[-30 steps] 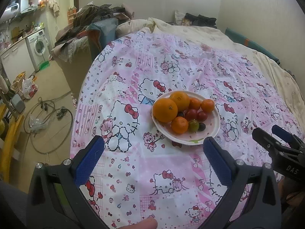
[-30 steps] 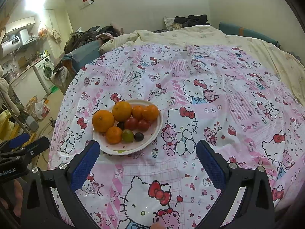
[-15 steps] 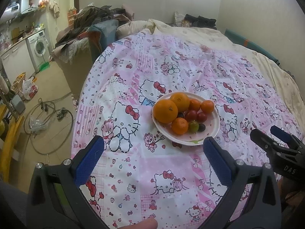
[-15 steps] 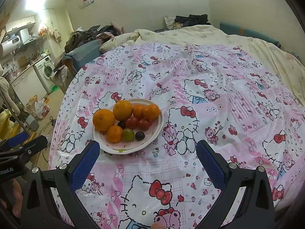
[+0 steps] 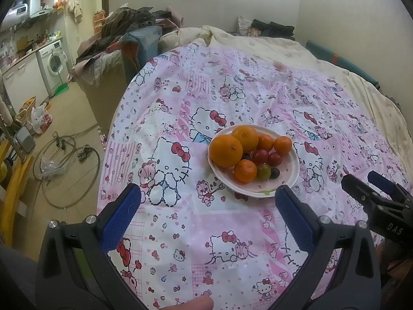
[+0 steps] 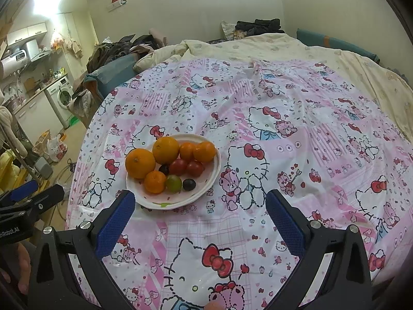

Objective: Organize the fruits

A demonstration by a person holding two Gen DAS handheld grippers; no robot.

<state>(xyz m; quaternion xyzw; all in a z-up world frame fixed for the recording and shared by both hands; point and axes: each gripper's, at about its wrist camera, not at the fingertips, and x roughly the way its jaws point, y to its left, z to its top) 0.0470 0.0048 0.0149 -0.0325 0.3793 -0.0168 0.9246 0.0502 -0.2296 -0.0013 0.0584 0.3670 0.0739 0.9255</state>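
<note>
1. All the fruit in view lies heaped on the plate, which sits on the pink cloth: two big oranges, three small ones, two red tomatoes, a green grape and two dark ones.
2. The left gripper hangs just short of the plate's near rim, its jaws spread wide and holding nothing.
3. The right gripper hangs near the plate as well, off to its right side, likewise spread and bare.
4. Step in hand, as I judge it: this fits either fruit waiting on the plate to be sorted out, or fruit already gathered onto it. One moment does not settle which.
5. No fruit lies on the cloth away from the plate, and no second dish shows.
</note>
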